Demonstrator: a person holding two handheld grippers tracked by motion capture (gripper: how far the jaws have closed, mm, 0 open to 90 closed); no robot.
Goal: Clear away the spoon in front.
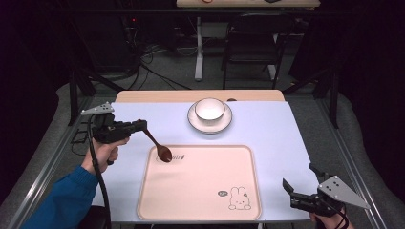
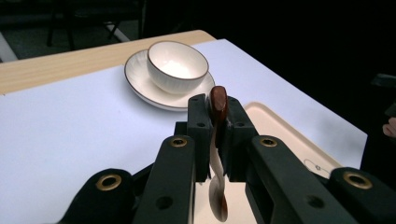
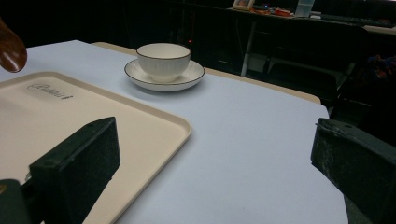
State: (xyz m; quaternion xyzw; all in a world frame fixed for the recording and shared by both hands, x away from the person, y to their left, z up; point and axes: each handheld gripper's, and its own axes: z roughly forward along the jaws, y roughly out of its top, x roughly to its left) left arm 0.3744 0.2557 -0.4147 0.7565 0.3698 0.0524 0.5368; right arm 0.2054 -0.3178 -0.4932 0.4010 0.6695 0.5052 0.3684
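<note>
A dark brown wooden spoon (image 1: 156, 143) hangs by its handle from my left gripper (image 1: 142, 126), which is shut on it at the table's left side. The spoon's bowl (image 1: 164, 153) reaches down over the far left corner of a pale pink tray (image 1: 200, 191); whether it touches the tray I cannot tell. In the left gripper view the spoon handle (image 2: 218, 103) stands pinched between the jaws. My right gripper (image 1: 298, 183) rests open near the table's front right corner, nothing between its fingers (image 3: 79, 161). The spoon bowl (image 3: 10, 49) shows at the left edge of the right gripper view.
A white bowl (image 1: 209, 109) sits on a white saucer (image 1: 196, 122) at the back middle of the light blue table (image 1: 267, 138). The tray carries a small rabbit drawing (image 1: 238, 198) near its front right corner. A chair and desk legs stand beyond the table.
</note>
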